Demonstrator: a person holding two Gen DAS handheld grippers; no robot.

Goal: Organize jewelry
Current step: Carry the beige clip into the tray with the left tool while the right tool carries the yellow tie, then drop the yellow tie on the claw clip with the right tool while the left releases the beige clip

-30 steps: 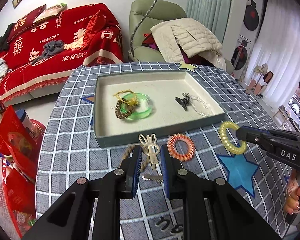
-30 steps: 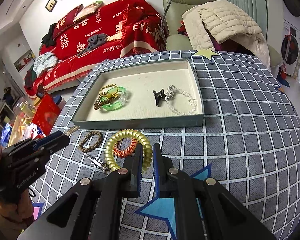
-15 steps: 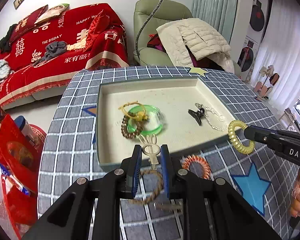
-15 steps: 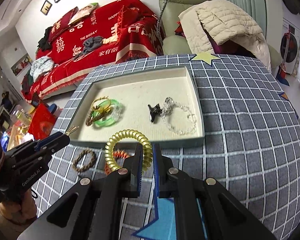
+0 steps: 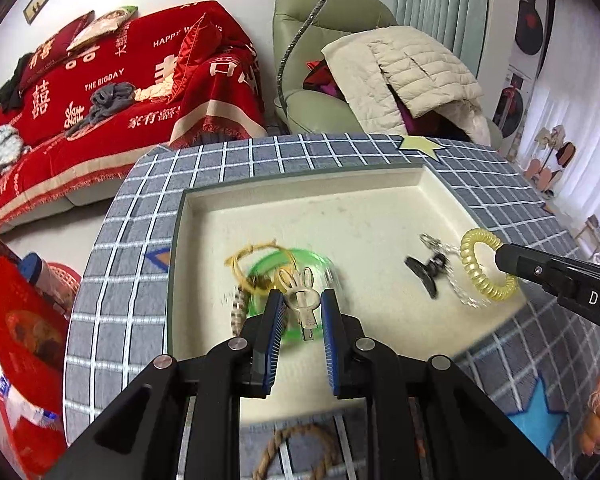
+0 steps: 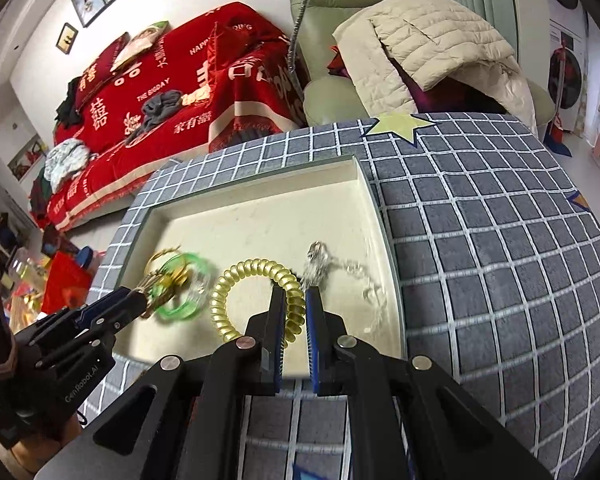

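We hold a piece in each gripper over the tray, which fills the centre of both views. Our left gripper is clamped on a silver rabbit clip, low in the centre of the left view, above the green bangle. Our right gripper is pinched tight on the yellow coil tie, which hangs over the tray's right part, near the black clip and the clear bead chain.

Already in the tray lie the bangle with a yellow cord ring and a brown bead bracelet, plus the clip and the chain. Neither held piece is set down yet. On the bench, at the bottom of the left view, a rope bracelet waits outside the tray; whether more remains there we cannot tell. We judge the task well past halfway.
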